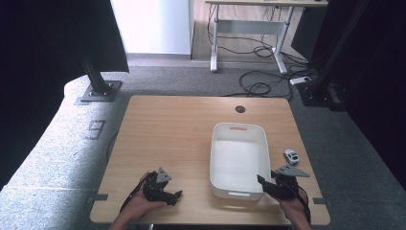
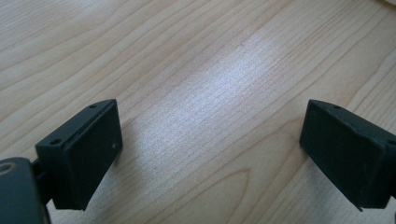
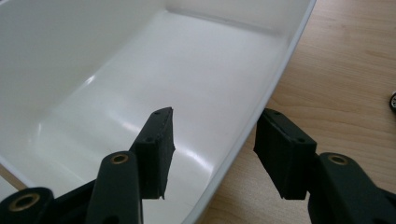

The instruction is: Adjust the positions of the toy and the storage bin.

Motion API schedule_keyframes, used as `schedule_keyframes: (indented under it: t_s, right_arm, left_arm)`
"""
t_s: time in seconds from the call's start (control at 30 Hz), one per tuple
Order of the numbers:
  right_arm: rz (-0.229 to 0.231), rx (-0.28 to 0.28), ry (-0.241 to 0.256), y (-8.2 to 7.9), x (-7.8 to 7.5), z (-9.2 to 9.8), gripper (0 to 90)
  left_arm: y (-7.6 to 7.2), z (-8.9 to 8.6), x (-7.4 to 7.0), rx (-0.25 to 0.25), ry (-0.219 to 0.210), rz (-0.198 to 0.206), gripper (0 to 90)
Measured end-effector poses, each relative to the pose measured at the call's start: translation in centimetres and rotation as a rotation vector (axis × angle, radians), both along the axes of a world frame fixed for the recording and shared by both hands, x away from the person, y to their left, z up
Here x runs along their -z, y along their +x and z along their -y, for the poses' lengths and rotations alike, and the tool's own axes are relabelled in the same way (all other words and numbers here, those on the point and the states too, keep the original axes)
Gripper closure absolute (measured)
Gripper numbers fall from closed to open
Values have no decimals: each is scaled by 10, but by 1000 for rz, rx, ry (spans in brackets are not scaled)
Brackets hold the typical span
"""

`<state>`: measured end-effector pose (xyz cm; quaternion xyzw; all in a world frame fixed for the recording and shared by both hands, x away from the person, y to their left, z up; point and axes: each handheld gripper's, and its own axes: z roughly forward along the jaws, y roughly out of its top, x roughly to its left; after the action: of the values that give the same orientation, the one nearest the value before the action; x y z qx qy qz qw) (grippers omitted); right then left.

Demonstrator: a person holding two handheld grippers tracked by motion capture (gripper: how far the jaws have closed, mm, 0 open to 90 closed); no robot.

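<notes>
Two grippers: we hold one in each hand at the near edge of the table [image 1: 167, 124], and neither carries anything.
Left gripper [image 1: 176, 196]: it lies low over bare wood, well apart from the tub [image 1: 238, 158]; we judge it is simply parked out of the way.
Left fingers [image 2: 88, 154]: spread wide, with only wood grain between them.
Right gripper [image 3: 212, 154]: it sits at the tub's near right corner, and its spread fingers [image 3: 156, 149] straddle the rim, one inside the tub and one outside over the table.
Tub rim [image 3: 261, 107]: it runs up between the two fingers, closer to the outer one; whether it touches either finger we cannot tell.
Why so held: we read this as lining up for a pinch on the wall, so the tub can be dragged or steadied.
Tub: white, empty, upright, on the right half of the table.
Toy car [image 1: 291, 156]: small, just beside the tub's right side, apart from both grippers.
</notes>
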<state>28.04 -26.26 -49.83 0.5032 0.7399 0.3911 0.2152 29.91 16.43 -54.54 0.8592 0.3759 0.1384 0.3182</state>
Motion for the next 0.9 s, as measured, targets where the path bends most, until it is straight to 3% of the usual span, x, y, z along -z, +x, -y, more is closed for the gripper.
schedule_keyframes:
  t_s: [0.9]
  right_arm:
    - [-6, 9, -1, 1, 4, -15, 447]
  left_arm:
    - [0, 0, 0, 2, 1, 0, 55]
